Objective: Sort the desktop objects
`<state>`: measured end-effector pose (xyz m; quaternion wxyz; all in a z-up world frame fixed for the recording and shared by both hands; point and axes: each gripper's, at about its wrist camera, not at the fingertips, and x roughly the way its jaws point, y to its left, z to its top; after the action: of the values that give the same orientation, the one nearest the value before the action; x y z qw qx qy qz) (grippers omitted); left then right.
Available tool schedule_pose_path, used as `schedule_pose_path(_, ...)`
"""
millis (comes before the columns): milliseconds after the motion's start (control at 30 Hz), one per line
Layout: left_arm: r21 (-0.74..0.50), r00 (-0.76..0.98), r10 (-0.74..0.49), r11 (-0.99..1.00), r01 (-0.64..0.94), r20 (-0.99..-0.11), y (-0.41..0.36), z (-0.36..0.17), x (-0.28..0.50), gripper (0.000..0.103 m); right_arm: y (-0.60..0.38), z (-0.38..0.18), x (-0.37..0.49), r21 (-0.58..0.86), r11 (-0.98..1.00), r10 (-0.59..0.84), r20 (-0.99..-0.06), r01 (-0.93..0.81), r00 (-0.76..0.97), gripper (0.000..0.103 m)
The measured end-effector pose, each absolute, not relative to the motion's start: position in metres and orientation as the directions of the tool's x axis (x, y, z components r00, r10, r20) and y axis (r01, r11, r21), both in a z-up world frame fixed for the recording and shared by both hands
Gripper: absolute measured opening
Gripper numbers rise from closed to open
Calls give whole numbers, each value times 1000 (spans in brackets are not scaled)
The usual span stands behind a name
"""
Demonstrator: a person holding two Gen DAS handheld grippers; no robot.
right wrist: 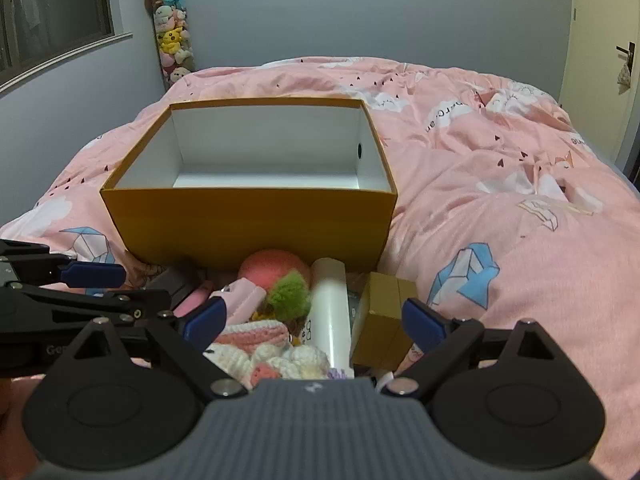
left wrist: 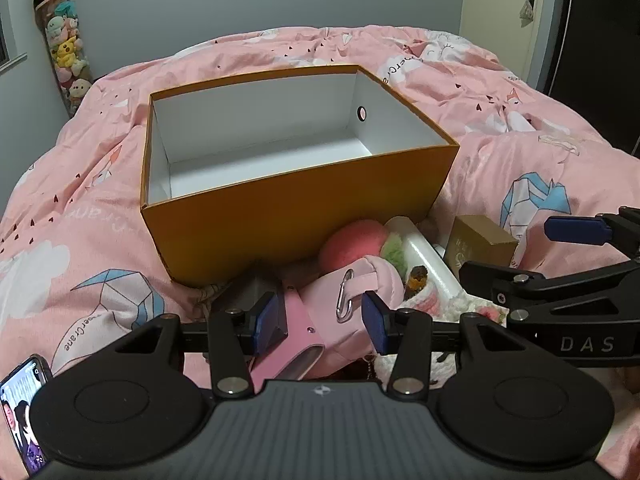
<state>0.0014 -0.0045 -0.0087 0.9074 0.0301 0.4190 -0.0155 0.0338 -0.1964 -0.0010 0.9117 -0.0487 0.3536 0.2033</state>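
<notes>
With the left gripper (left wrist: pixel 320 322) half-spread astride the soft pink pouch with a silver carabiner (left wrist: pixel 352 292) and the right gripper (right wrist: pixel 314 318) gaping empty above the heap before the empty orange cardboard box (left wrist: pixel 296 208), I'd pinch the pouch's body, not its clip.

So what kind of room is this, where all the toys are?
It looks like a bedroom. A pink quilt covers a big bed, a tall holder of stuffed toys stands in the corner, and there is a door at the side.
</notes>
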Motion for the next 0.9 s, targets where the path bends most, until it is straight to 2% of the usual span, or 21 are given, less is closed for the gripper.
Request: schedule_pose_path(900,77,625,28,996,50,-780,-7,-14,2,54,-196,-8,37,67,910,338,-693,-409,637,94)
